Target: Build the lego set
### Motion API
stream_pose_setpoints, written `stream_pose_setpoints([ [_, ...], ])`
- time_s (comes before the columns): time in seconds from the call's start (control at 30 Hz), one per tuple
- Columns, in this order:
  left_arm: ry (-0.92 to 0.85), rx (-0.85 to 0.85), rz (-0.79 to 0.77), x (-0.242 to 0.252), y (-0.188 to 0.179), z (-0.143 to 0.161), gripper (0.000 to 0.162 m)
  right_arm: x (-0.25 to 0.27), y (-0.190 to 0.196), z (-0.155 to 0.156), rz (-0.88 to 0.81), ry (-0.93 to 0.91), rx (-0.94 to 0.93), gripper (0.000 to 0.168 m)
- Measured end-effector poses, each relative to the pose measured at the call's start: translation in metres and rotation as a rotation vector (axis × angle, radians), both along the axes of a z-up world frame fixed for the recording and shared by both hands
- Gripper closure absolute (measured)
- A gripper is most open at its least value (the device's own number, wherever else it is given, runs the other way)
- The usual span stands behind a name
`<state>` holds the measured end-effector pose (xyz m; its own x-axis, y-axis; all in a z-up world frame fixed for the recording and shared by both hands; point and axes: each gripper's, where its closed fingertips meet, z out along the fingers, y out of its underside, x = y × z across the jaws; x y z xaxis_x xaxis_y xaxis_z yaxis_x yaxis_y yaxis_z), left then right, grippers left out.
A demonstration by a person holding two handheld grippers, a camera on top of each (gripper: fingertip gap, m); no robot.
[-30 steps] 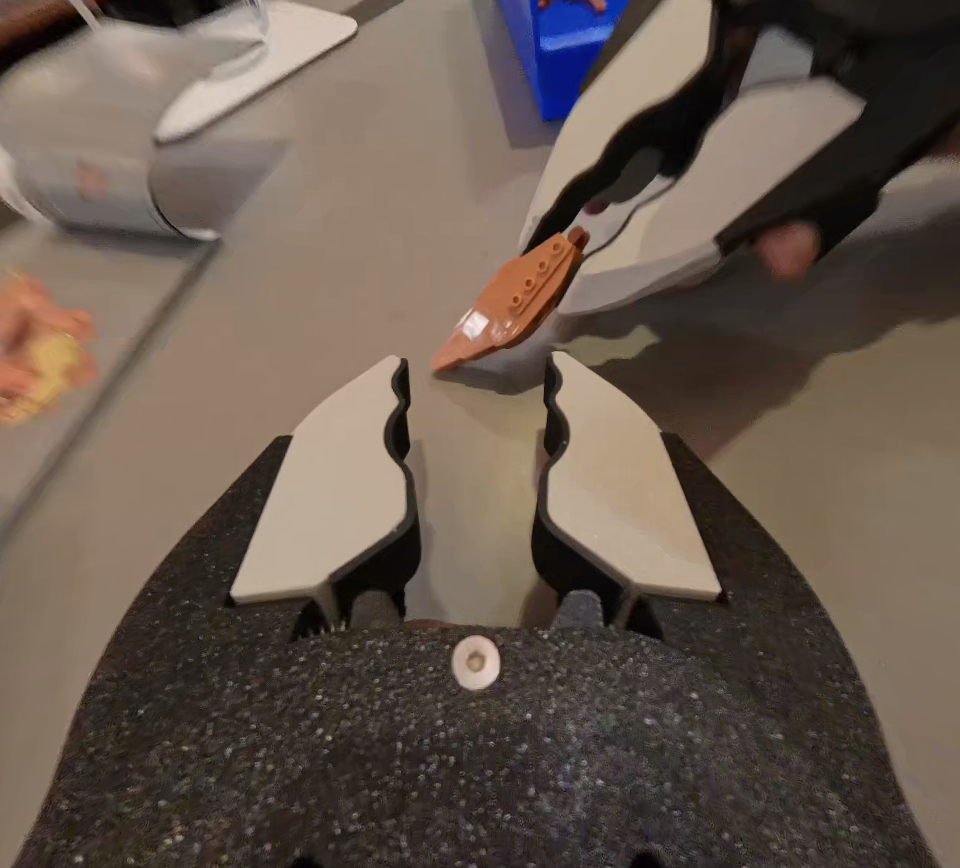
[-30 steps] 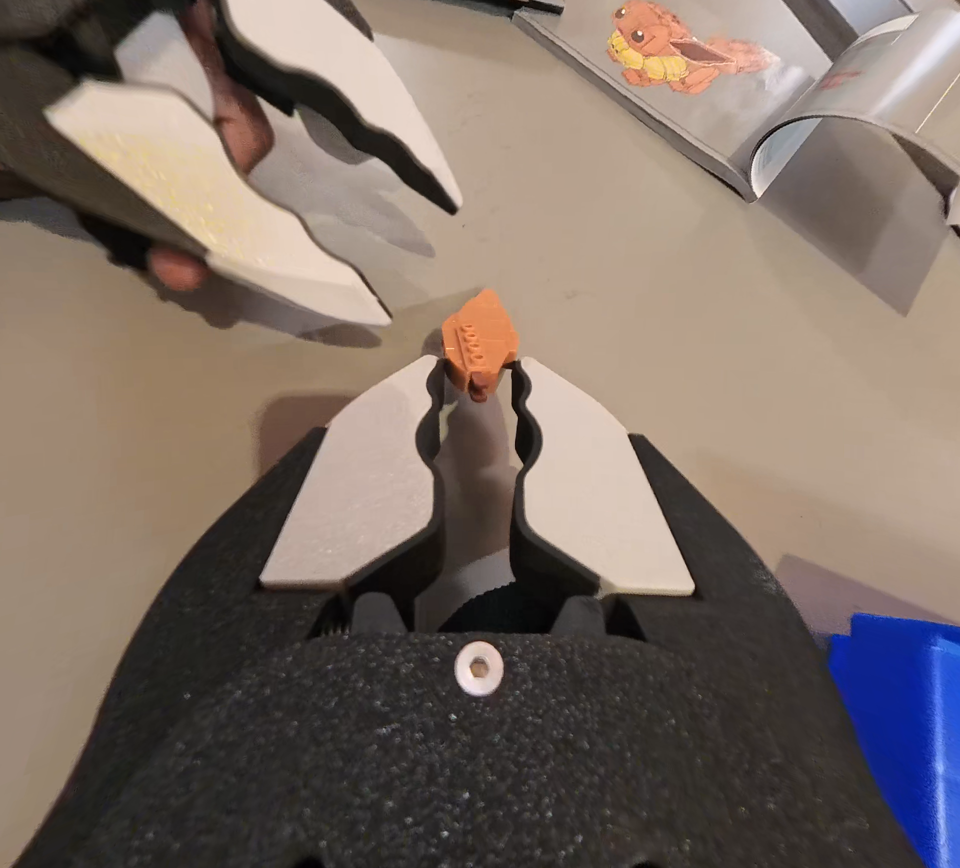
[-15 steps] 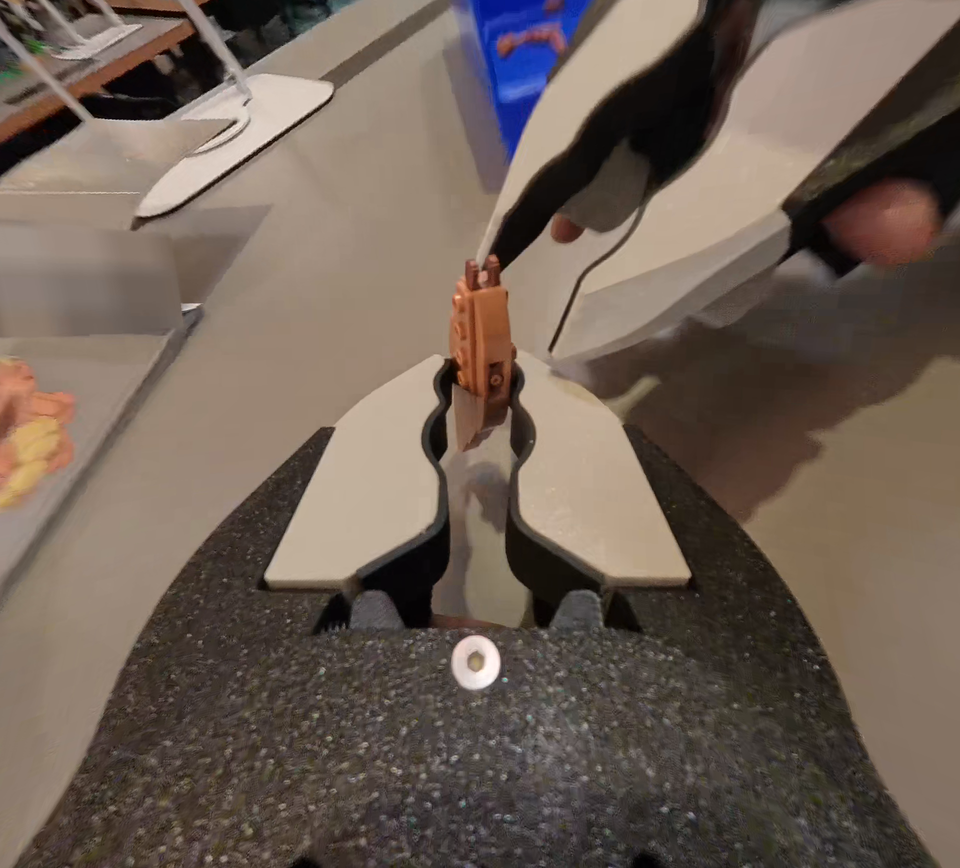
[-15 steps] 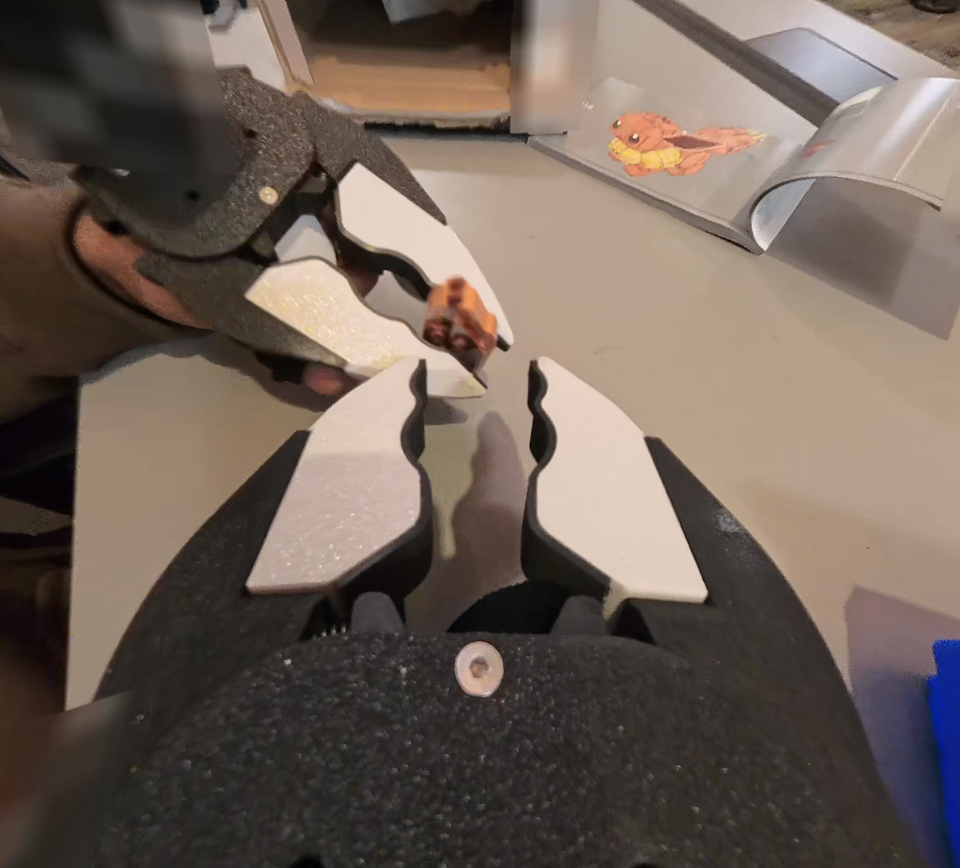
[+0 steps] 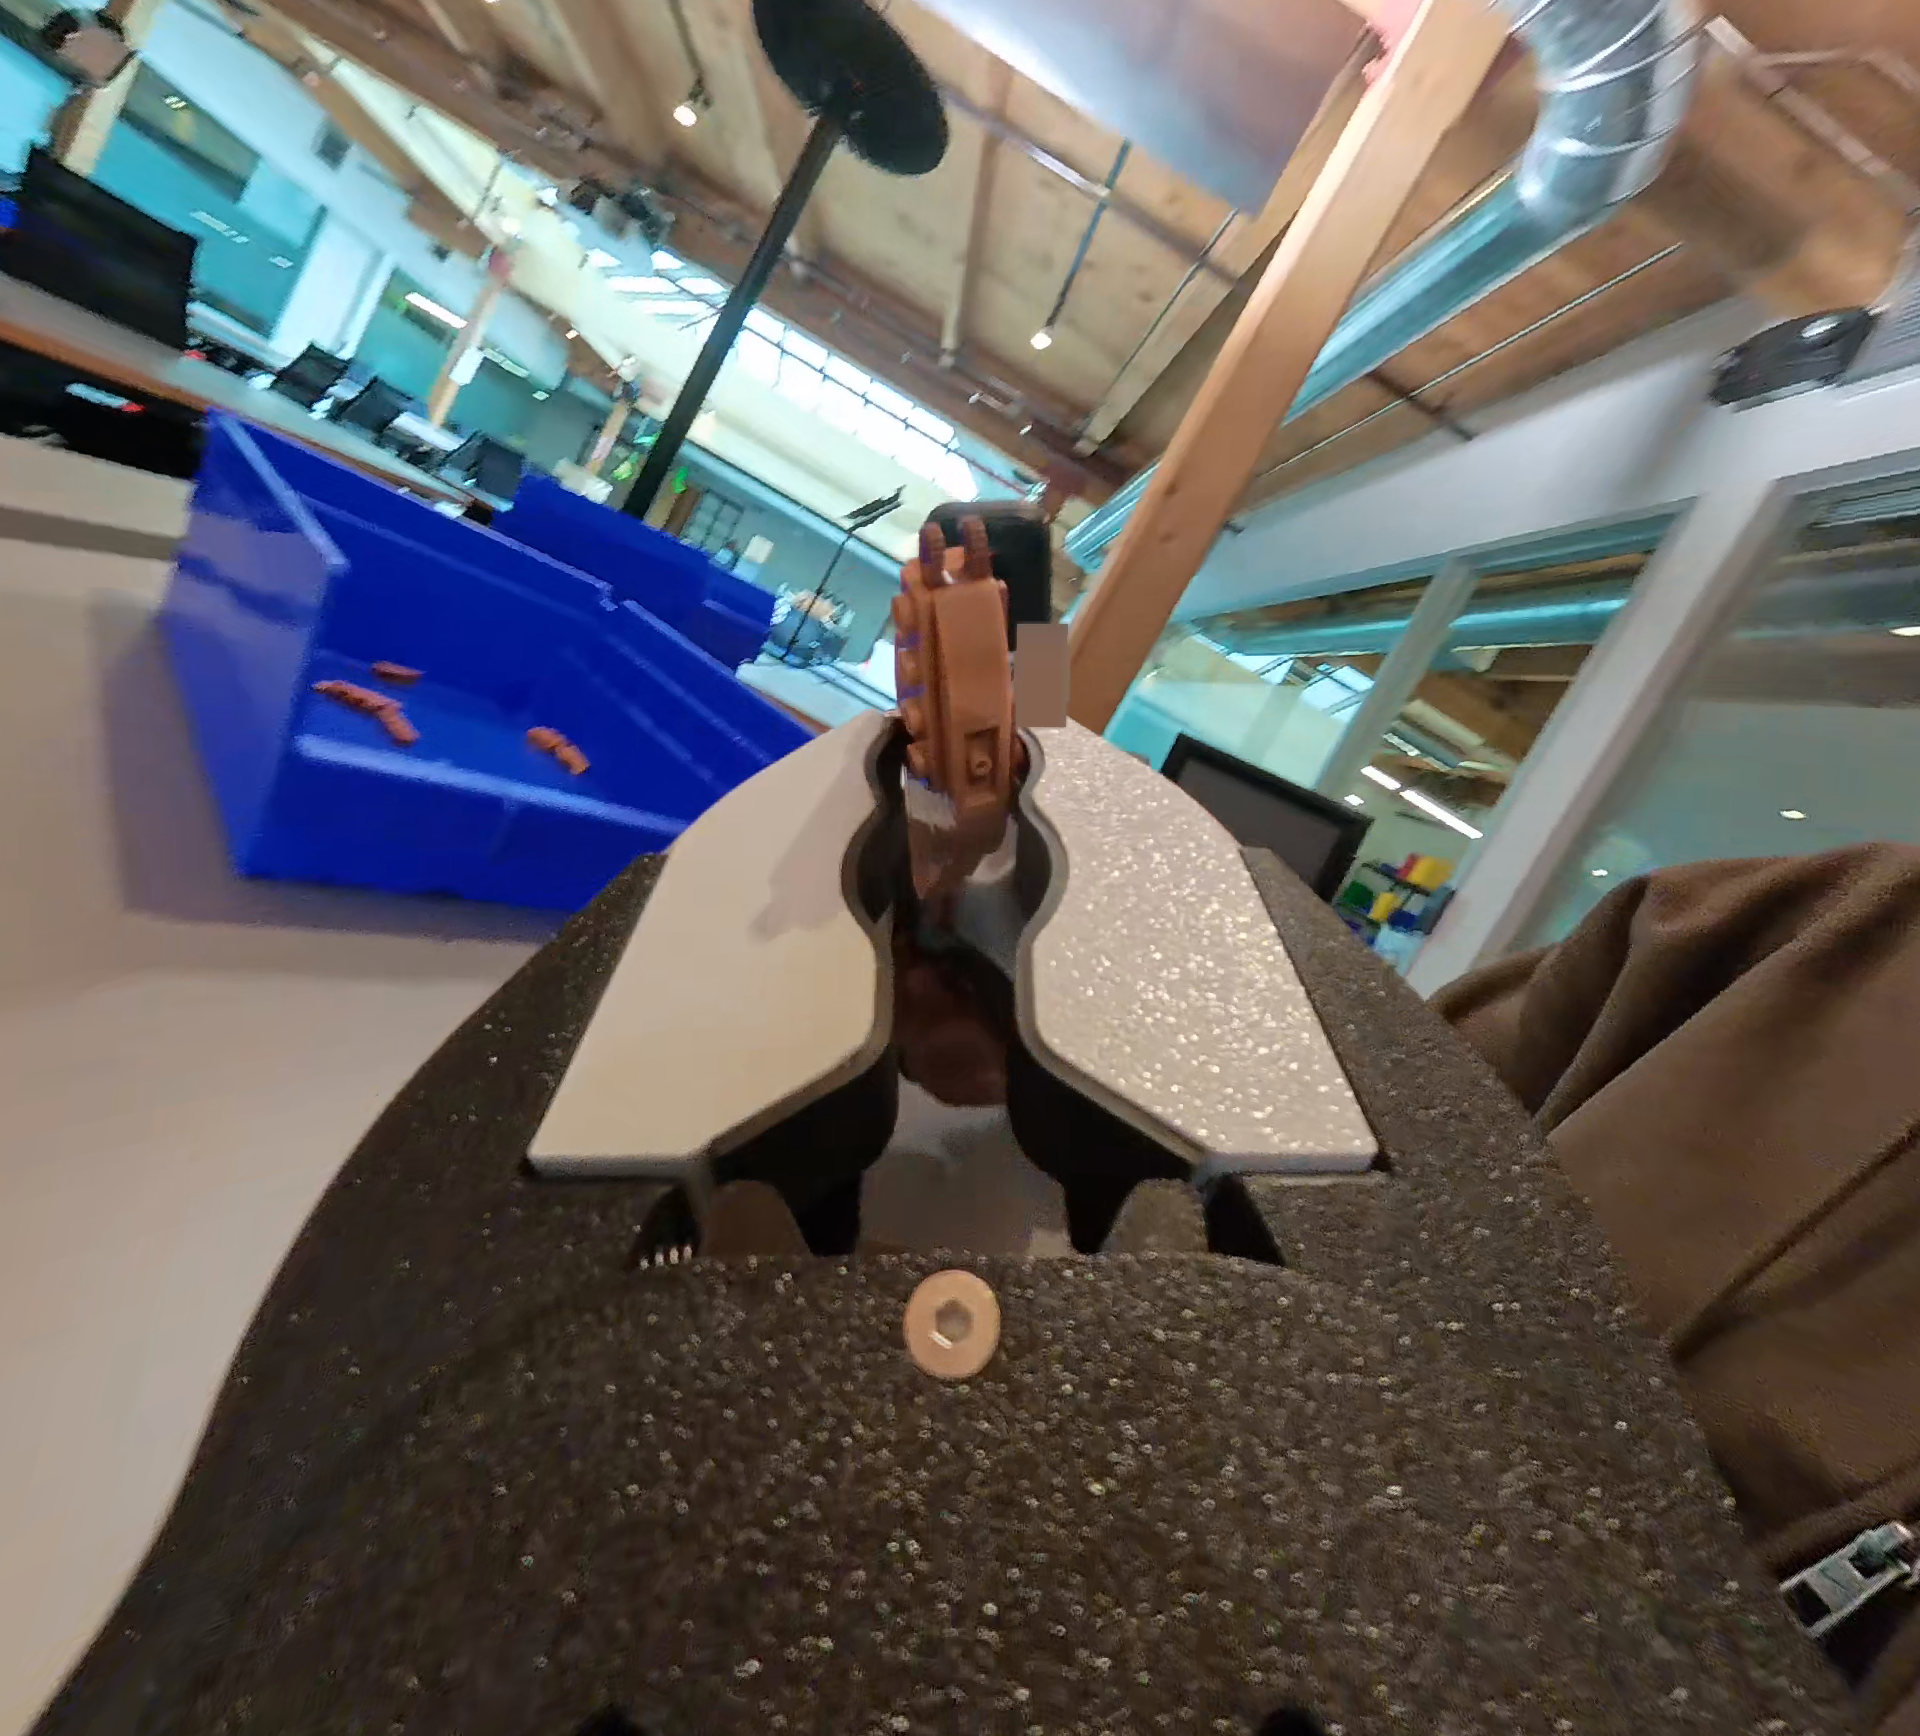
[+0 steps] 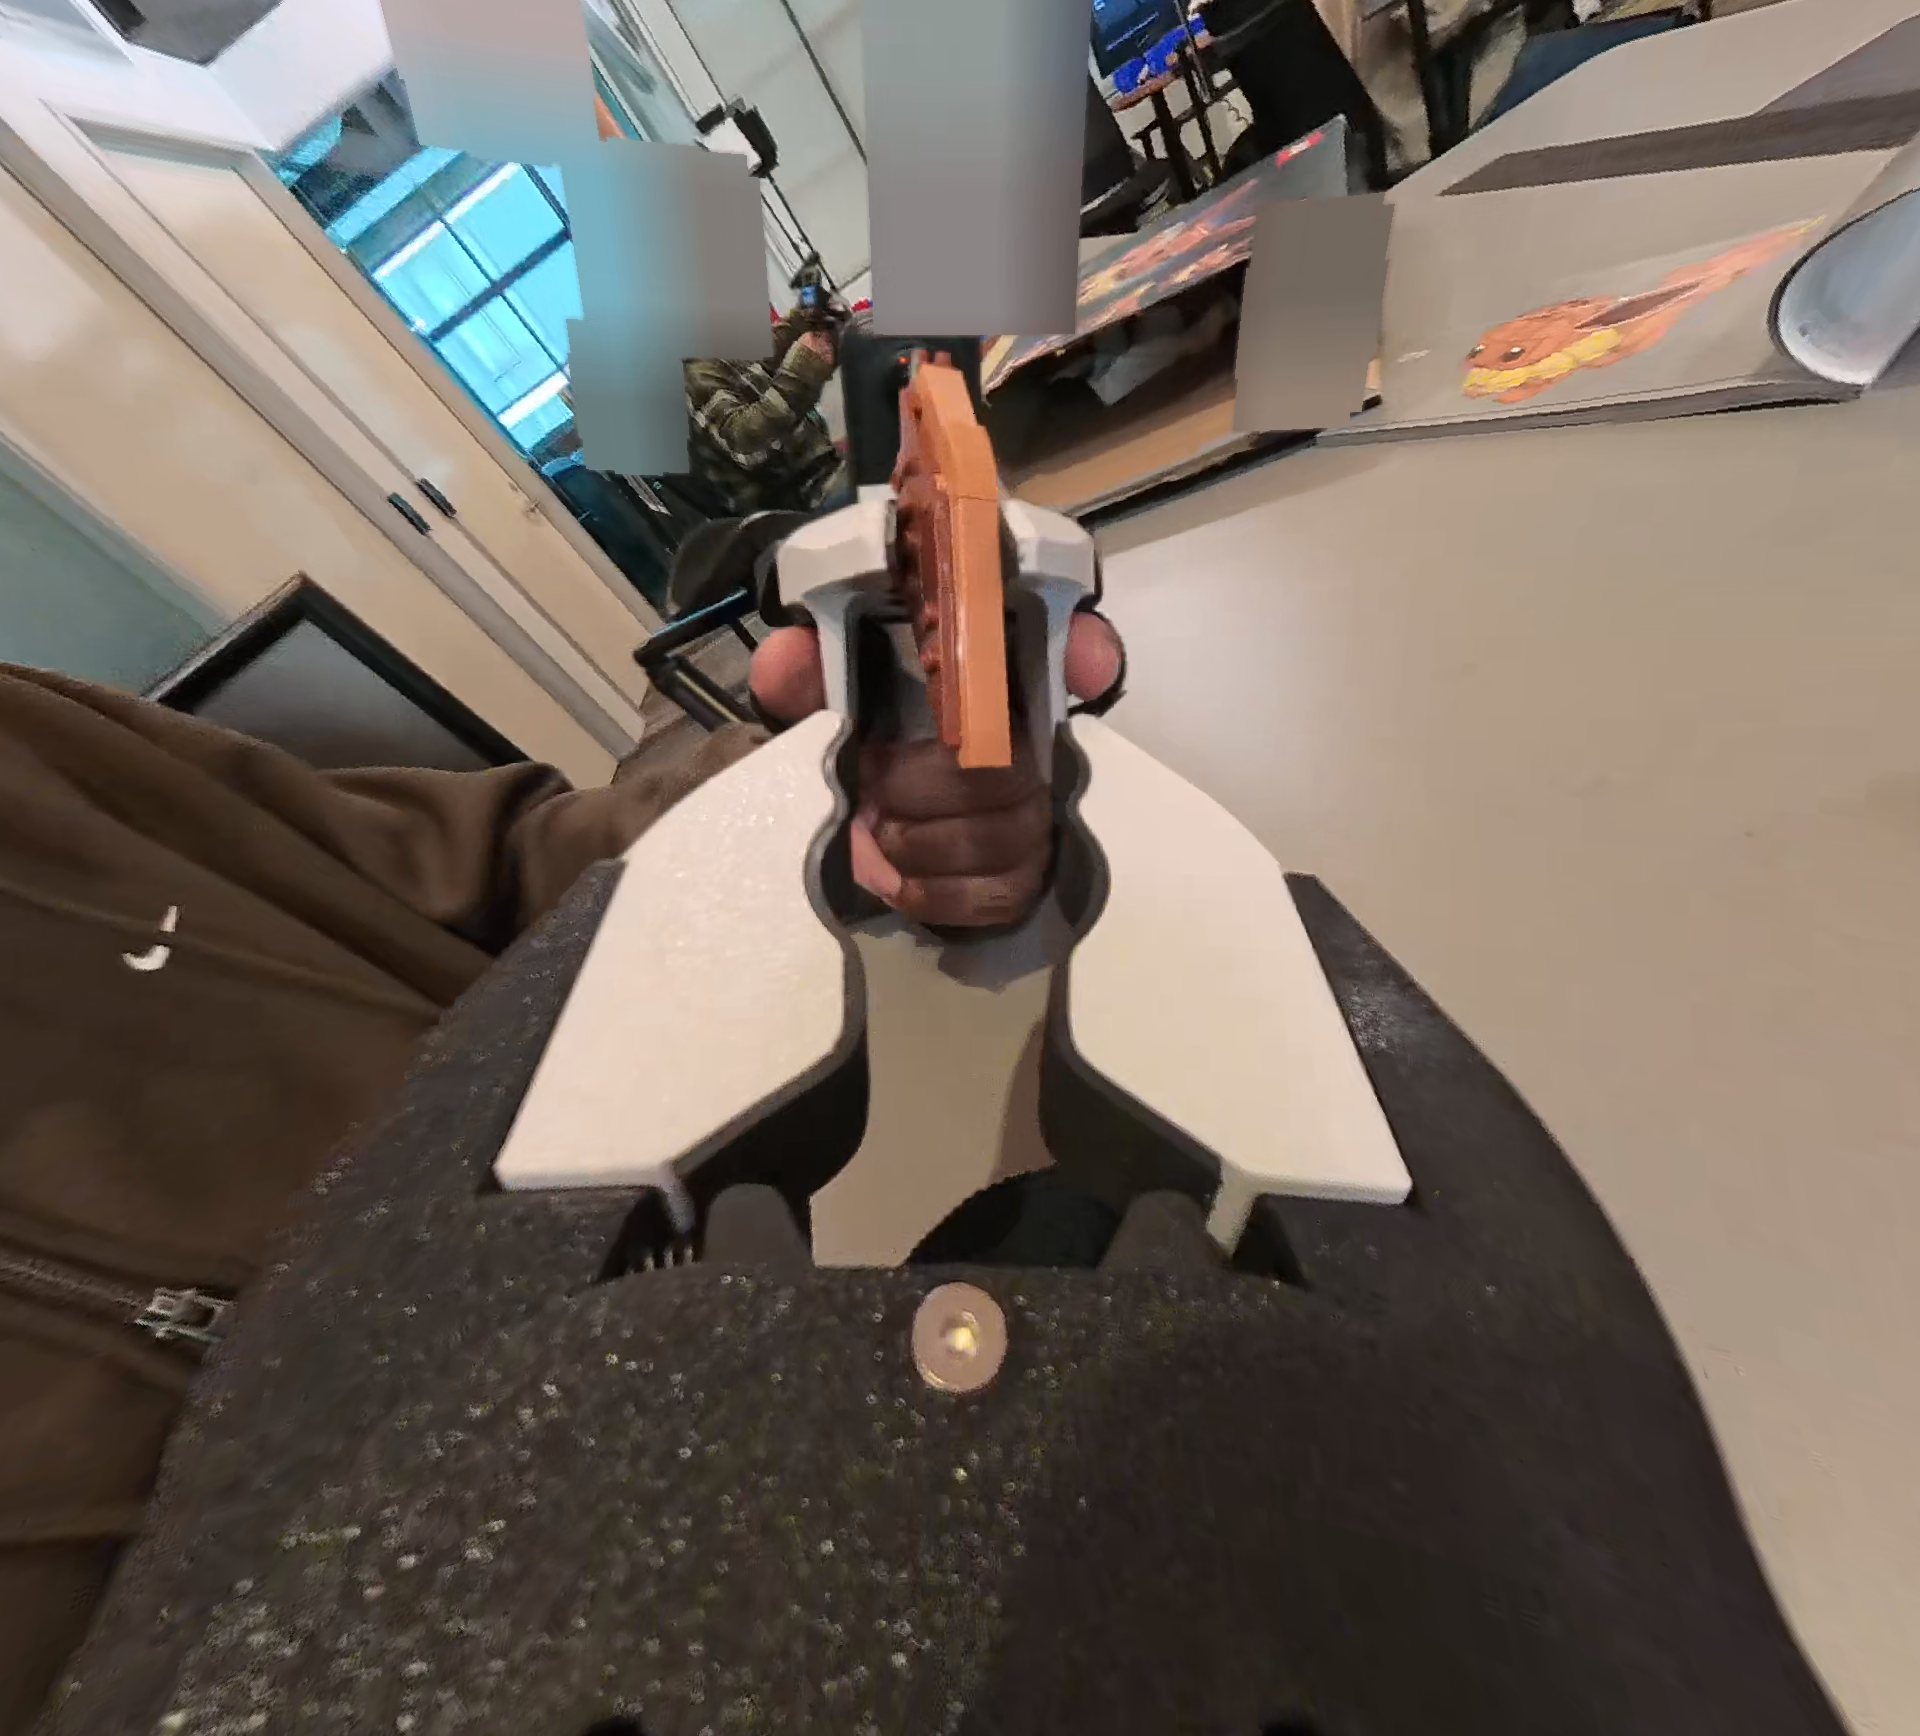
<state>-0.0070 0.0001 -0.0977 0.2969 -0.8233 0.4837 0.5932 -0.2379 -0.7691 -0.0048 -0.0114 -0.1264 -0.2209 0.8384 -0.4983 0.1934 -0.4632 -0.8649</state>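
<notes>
the left gripper point(image 5: 951, 751) is clenching its pale fingers point(image 5: 748, 938) on an orange-brown lego piece point(image 5: 956, 678), which is standing upright between the fingertips, lifted off the grey table point(image 5: 125, 1011) and sticking up past them with two small prongs at its top. in the right wrist view the same piece is showing edge-on, studded on one side and smooth on the other, with a hand wrapping the left gripper's grip just behind it. the right gripper point(image 6: 951, 751) is sitting released, its fingers point(image 6: 707, 980) spreading apart with the lower end of the piece hanging between the tips; whether they are touching it cannot be told. a blue bin point(image 5: 436, 710) is resting on the table to the left, with a few loose brown lego pieces point(image 5: 364, 699) lying inside. an open instruction booklet point(image 6: 1621, 336) is lying farther back on the table in the right wrist view, and a brown sleeve point(image 6: 208, 907) is filling the left edge.
</notes>
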Motion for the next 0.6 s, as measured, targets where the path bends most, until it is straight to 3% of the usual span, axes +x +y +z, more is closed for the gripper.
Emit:
stream_pose_setpoints([
  [0.1,-0.043,0.041,-0.044,0.019,-0.002,0.008,0.143,0.011,-0.006,0.003,-0.008,0.01,-0.01,0.136],
  [0.23,0.006,0.058,-0.093,0.045,-0.003,0.005,0.146,0.03,-0.003,0.011,-0.064,0.049,-0.055,0.154],
  [0.43,0.086,0.012,-0.144,0.075,0.002,-0.007,0.142,0.059,0.002,0.005,-0.145,0.043,-0.032,0.155],
  [0.6,0.162,-0.029,-0.168,0.091,0.006,-0.016,0.132,0.092,0.009,0.003,-0.246,-0.006,0.099,0.155],
])
